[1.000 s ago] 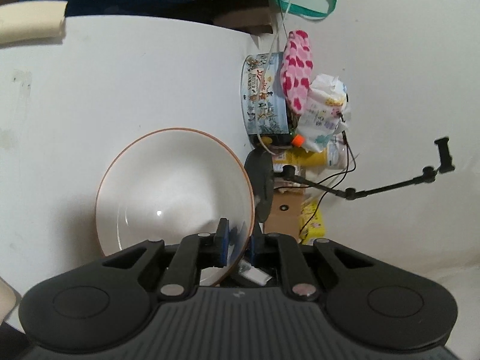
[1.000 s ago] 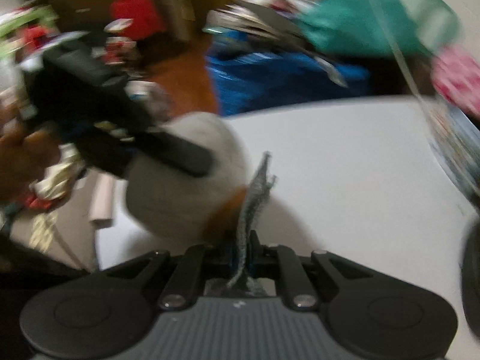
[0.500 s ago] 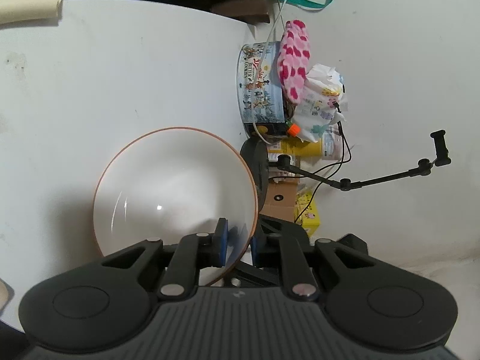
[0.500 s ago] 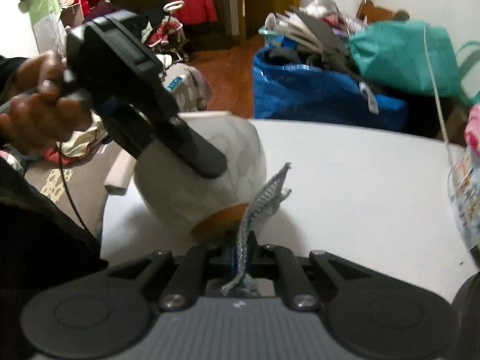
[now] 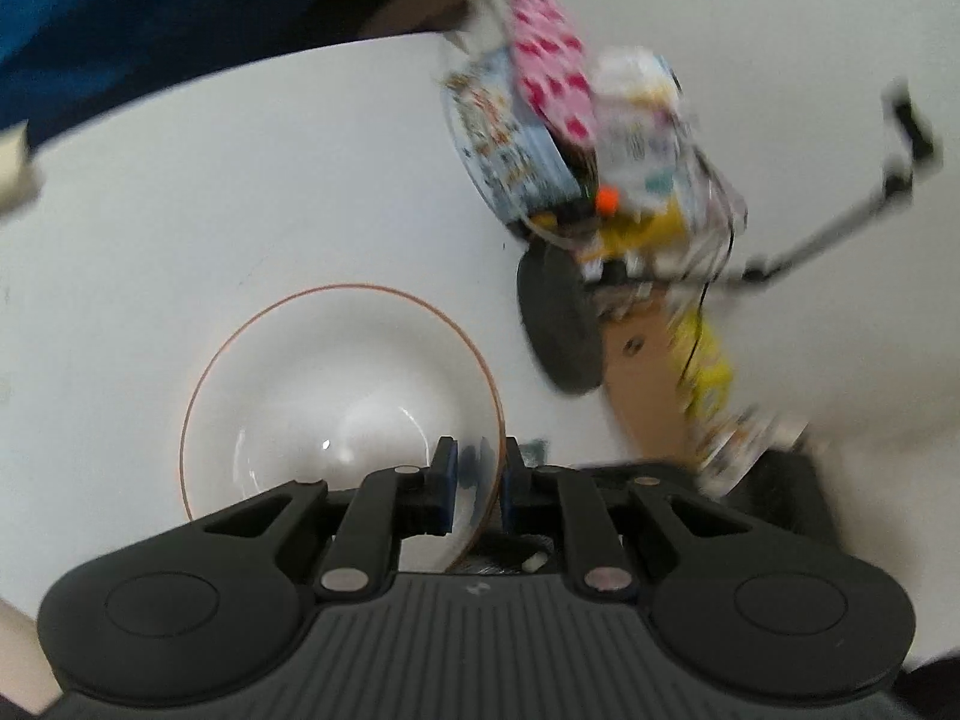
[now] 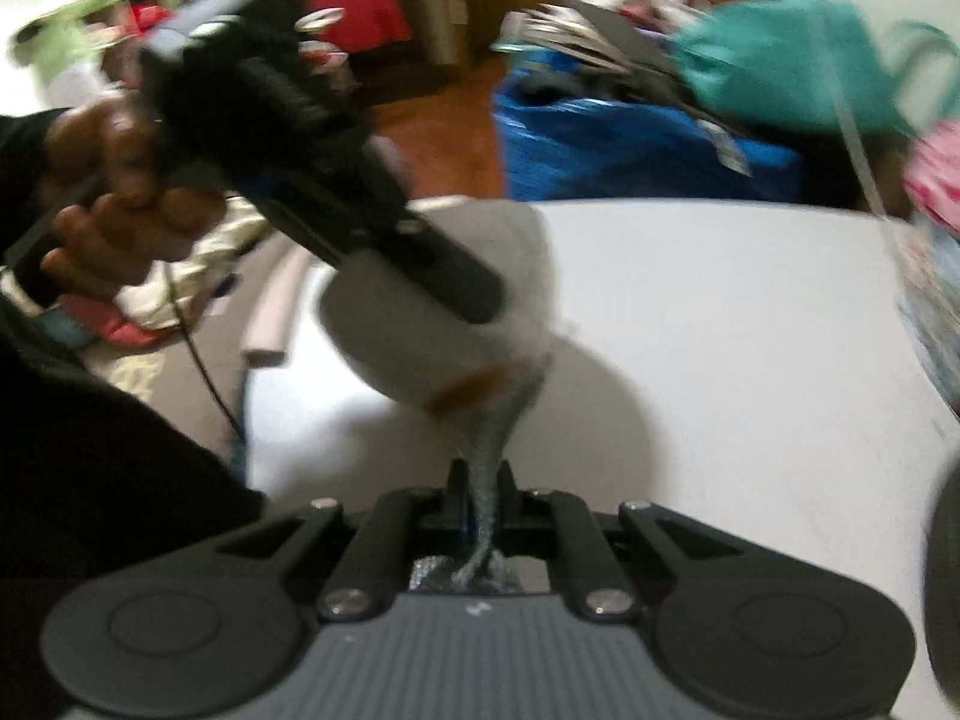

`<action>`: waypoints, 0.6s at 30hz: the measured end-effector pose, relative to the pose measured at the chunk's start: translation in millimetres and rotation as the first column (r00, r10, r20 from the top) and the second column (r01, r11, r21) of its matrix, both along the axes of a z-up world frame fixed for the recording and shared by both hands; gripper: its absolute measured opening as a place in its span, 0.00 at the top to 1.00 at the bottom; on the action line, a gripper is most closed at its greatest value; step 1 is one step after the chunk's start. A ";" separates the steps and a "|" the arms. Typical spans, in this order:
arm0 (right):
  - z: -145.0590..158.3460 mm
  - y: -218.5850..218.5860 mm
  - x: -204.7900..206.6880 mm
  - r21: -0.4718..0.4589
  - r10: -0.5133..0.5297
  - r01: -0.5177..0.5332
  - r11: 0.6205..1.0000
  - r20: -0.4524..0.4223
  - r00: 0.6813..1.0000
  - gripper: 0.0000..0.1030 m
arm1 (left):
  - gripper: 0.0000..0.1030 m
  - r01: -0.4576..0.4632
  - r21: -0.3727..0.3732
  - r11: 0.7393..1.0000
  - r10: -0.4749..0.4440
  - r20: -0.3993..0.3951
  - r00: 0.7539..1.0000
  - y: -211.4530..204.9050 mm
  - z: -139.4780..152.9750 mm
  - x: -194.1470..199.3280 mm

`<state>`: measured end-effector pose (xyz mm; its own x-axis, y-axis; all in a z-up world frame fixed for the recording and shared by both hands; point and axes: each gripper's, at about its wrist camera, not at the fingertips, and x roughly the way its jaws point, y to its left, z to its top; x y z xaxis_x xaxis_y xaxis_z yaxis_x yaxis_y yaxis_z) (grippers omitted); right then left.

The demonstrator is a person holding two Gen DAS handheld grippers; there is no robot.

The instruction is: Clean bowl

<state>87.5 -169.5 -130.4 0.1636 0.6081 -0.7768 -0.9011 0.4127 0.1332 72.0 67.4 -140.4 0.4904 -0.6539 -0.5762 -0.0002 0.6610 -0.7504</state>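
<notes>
A white bowl (image 5: 336, 396) with a thin orange rim is held above the white table (image 5: 240, 180). My left gripper (image 5: 477, 480) is shut on the bowl's near rim, one finger inside and one outside. In the right wrist view the bowl (image 6: 432, 312) is seen from outside, tilted, with its orange foot facing me, and the left gripper body (image 6: 312, 138) lies across it. My right gripper (image 6: 480, 483) is shut on a grey cloth (image 6: 498, 438) whose free end touches the bowl's underside. Both views are motion-blurred.
A printed round tin (image 5: 510, 138), a pink spotted cloth (image 5: 552, 66), packets and a yellow bottle (image 5: 654, 222) crowd the table's right side with a black phone-holder arm (image 5: 840, 222) and its round base (image 5: 558, 324). A blue bag (image 6: 630, 138) and teal bag (image 6: 774, 72) stand beyond the table.
The left gripper has swung the bowl and tilted its view. The cloth's tip has moved from beside the bowl's foot onto its underside. Both views have blurred.
</notes>
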 end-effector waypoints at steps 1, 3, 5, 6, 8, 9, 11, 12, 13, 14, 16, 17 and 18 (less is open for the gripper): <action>0.3 -5.6 0.4 -0.002 -0.039 0.039 0.999 0.002 0.999 0.92 | 0.89 0.038 0.064 0.997 -0.040 0.023 0.999 -8.0 5.4 1.2; 2.1 -13.7 0.1 -0.019 -0.097 0.098 0.995 0.020 0.995 0.92 | 0.90 0.107 0.190 0.976 -0.120 0.060 0.991 -23.8 15.7 3.5; 4.4 -18.7 -2.0 -0.046 -0.131 0.133 0.990 0.053 0.990 0.92 | 0.90 0.164 0.301 0.940 -0.199 0.089 0.976 -38.9 23.7 4.7; 4.9 -19.3 -2.4 -0.056 -0.138 0.142 0.988 0.068 0.988 0.92 | 0.90 0.195 0.365 0.910 -0.248 0.104 0.963 -48.6 28.1 5.2; 6.3 -18.3 -5.3 -0.097 -0.143 0.157 0.983 0.133 0.981 0.92 | 0.90 0.265 0.503 0.823 -0.369 0.118 0.922 -70.3 34.5 3.5; 6.6 -16.4 -7.8 -0.126 -0.135 0.160 0.979 0.184 0.974 0.92 | 0.90 0.295 0.575 0.764 -0.433 0.117 0.894 -82.0 37.5 2.3; 6.4 -11.4 -13.1 -0.187 -0.106 0.165 0.968 0.292 0.951 0.92 | 0.91 0.341 0.744 0.575 -0.583 0.079 0.809 -110.3 35.9 -5.6; 6.6 -9.7 -14.0 -0.203 -0.096 0.171 0.964 0.331 0.939 0.92 | 0.91 0.346 0.791 0.504 -0.619 0.052 0.784 -118.5 31.6 -8.4; 7.0 -9.0 -13.6 -0.202 -0.102 0.182 0.962 0.351 0.931 0.92 | 0.92 0.347 0.827 0.442 -0.647 0.026 0.762 -125.1 27.5 -10.9; 6.8 -8.3 -12.9 -0.199 -0.107 0.192 0.961 0.373 0.922 0.92 | 0.92 0.349 0.843 0.410 -0.661 0.011 0.750 -127.0 23.6 -12.0; 3.6 -6.1 -12.8 -0.204 -0.089 0.179 0.963 0.386 0.918 0.92 | 0.91 0.350 0.870 0.346 -0.686 -0.020 0.728 -130.1 15.9 -14.2; 2.5 -5.6 -13.4 -0.200 -0.086 0.173 0.964 0.384 0.919 0.92 | 0.91 0.345 0.882 0.321 -0.689 -0.032 0.724 -129.9 12.4 -14.7; 1.1 -4.8 -14.3 -0.198 -0.080 0.166 0.966 0.381 0.921 0.92 | 0.91 0.338 0.891 0.303 -0.686 -0.043 0.727 -129.6 10.3 -13.8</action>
